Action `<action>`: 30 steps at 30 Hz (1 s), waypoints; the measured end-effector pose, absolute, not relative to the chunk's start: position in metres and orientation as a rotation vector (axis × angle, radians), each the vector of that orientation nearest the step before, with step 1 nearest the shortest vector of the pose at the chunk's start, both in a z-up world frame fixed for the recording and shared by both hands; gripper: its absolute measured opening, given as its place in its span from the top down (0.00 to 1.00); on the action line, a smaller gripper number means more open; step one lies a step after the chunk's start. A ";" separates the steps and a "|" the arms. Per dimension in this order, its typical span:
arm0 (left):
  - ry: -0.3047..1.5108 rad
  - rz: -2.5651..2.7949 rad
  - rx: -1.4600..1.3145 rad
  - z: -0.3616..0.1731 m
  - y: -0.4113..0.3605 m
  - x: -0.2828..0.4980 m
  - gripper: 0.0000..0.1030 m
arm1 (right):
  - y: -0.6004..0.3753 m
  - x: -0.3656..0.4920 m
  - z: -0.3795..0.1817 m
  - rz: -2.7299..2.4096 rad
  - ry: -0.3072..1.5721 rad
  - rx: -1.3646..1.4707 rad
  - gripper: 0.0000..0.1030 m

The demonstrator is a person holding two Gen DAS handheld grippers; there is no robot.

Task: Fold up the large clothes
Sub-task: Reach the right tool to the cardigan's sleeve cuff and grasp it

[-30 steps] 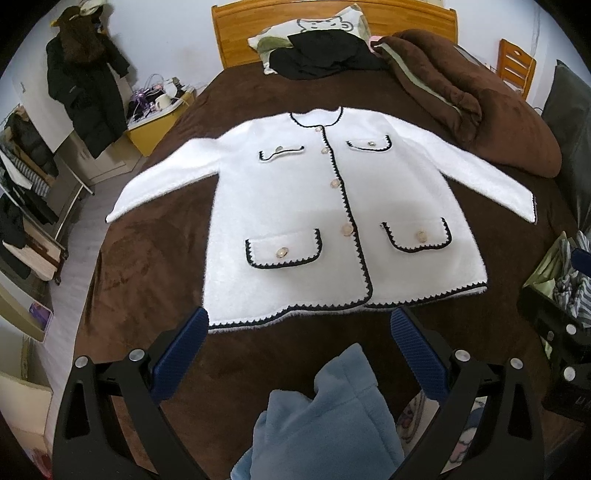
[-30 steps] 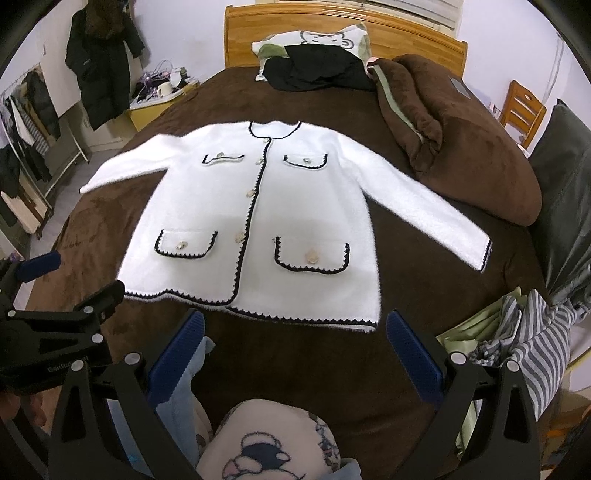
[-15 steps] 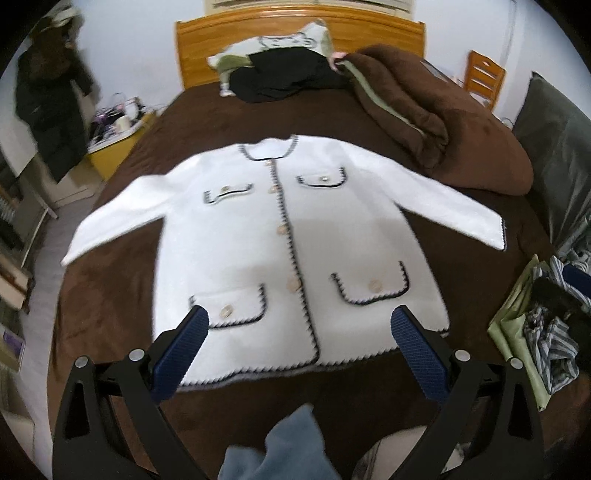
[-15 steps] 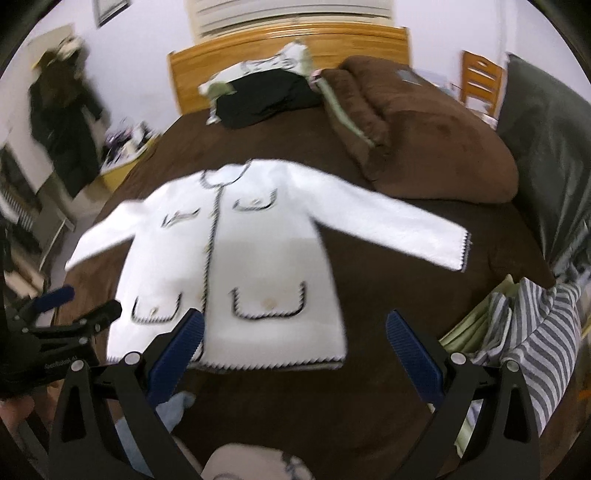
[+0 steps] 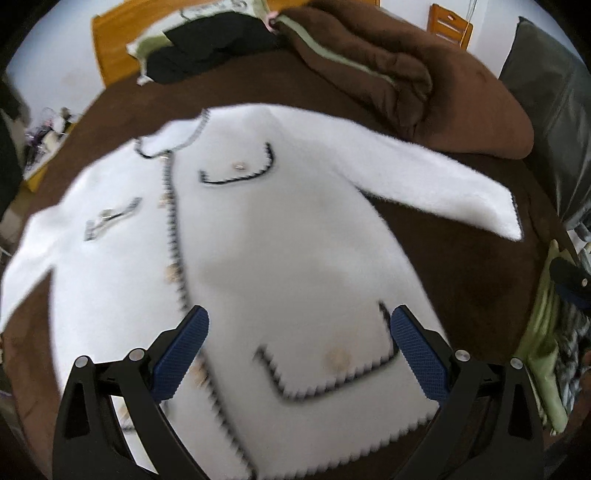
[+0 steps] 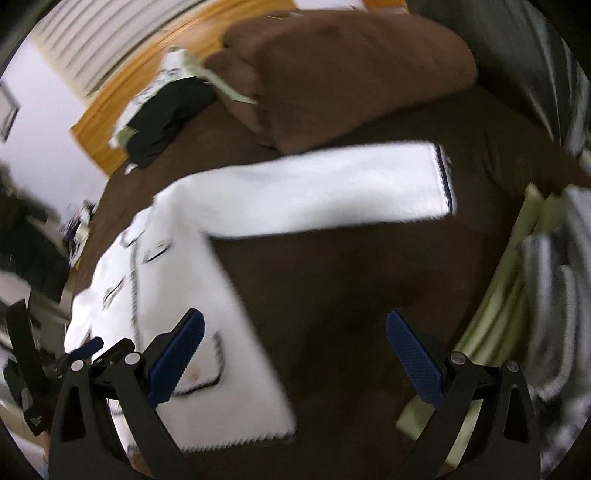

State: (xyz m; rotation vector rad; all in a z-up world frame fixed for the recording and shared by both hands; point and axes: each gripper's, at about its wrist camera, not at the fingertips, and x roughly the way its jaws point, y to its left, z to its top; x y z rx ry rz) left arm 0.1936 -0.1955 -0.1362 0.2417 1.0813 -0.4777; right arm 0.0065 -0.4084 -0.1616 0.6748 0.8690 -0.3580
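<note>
So there's a white fuzzy cardigan (image 5: pixel 280 251) with black scalloped trim spread flat, front side up, on a bed (image 5: pixel 472 266) covered in a brown fleece blanket. It takes up most of the middle of the bed, collar toward the wooden headboard (image 5: pixel 110 62), hem toward the cameras. One sleeve (image 6: pixel 332 192) sticks out straight to the side, and its black-edged cuff ends close to a pile of striped and green clothes (image 6: pixel 546 295) at the bed's edge.

The left gripper (image 5: pixel 297 350) hangs right over the lower half of the cardigan, and a buttoned pocket (image 5: pixel 332 362) sits between its blue fingers (image 5: pixel 181 354). They're spread wide apart with nothing in them. Can't tell whether they touch the fabric or just hover above it.

The right gripper (image 6: pixel 293 354) is off to the side of the cardigan's body. One of its blue fingers is over the pocket area near the hem, the other over bare brown blanket. It's also wide open and empty. In this view the left gripper's black frame shows at the lower left edge.

Up by the headboard there's a pillow with a black garment (image 5: pixel 207 48) dumped on it, and next to that a bunched-up brown comforter (image 5: pixel 424 85). A wooden chair (image 5: pixel 450 27) shows behind the comforter. Both shots are pretty motion-blurred, the right one worse.
</note>
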 end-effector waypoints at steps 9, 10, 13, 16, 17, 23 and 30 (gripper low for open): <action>1.108 -0.523 0.272 -0.201 -0.249 0.268 0.06 | -0.485 0.035 -0.237 -0.424 0.673 1.060 0.06; 1.110 -0.527 0.266 -0.205 -0.252 0.274 0.06 | -0.493 0.035 -0.244 -0.429 0.625 1.122 0.05; 1.136 -0.553 0.239 -0.222 -0.262 0.293 0.06 | -0.511 0.036 -0.260 -0.460 0.529 1.232 0.05; 1.137 -0.564 0.266 -0.234 -0.273 0.301 0.05 | -0.523 0.040 -0.268 -0.501 0.477 1.284 0.05; 1.123 -0.568 0.291 -0.236 -0.277 0.301 0.05 | -0.525 0.043 -0.267 -0.512 0.471 1.279 0.05; 1.120 -0.587 0.310 -0.234 -0.280 0.295 0.05 | -0.539 0.070 -0.264 -0.584 0.425 1.235 0.05; 1.127 -0.566 0.313 -0.237 -0.282 0.285 0.05 | -0.554 0.075 -0.268 -0.666 0.403 1.294 0.66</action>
